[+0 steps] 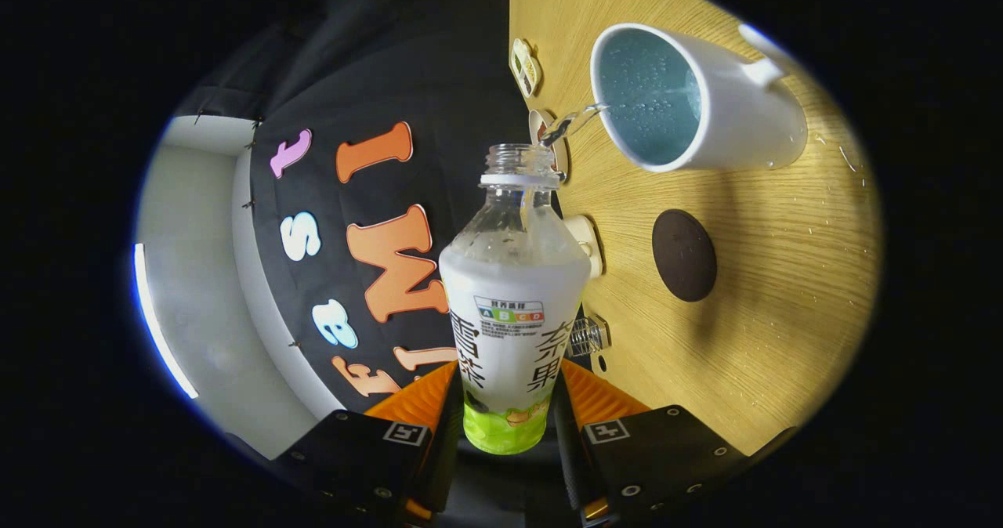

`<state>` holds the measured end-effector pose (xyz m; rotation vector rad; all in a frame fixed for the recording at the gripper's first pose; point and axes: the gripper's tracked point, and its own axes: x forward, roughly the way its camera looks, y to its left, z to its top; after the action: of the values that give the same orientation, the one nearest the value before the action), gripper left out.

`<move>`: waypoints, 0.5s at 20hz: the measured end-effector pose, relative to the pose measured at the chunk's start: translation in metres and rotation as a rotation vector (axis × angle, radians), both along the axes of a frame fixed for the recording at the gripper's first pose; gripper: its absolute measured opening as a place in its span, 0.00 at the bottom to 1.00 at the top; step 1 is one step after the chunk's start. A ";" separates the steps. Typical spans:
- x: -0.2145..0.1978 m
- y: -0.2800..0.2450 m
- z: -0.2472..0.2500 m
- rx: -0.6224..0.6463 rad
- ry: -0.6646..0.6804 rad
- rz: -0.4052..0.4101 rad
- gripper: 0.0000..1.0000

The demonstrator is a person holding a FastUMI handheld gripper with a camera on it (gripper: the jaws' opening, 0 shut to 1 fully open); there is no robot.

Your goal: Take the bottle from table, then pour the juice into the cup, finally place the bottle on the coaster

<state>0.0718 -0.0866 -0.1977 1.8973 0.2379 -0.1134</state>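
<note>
The gripper (508, 426) has its two fingers closed against the lower body of the bottle (513, 316), one finger pressing on each side, so the bottle is pinched firmly between them. The bottle is uncapped, its label wrapping the lower part and its clear shoulder and neck reaching out ahead of the fingers. It is tipped over so far that the wooden table (783, 309) appears as an upright plane beside it (the whole view is rolled with the gripper).

A thin clear stream of juice (576, 121) leaves the open mouth of the bottle and arcs across into the cup (705, 105), a white mug with a handle on its far side; liquid with small bubbles shows inside it. The cup stands on the table just beyond the bottle's mouth, not touching it.

The coaster (684, 255), a dark round disc, lies flat on the table near the cup, apart from both cup and bottle. A few small objects (526, 66) sit along the table's edge behind the bottle, too small to identify
</note>
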 end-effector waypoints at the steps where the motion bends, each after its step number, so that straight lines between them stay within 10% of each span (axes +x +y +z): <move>1: 0.000 0.000 0.001 0.006 0.003 0.000 0.58; 10: 0.003 -0.009 0.008 0.056 0.008 -0.005 0.58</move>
<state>0.0750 -0.0953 -0.1898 1.9541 0.2440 -0.1191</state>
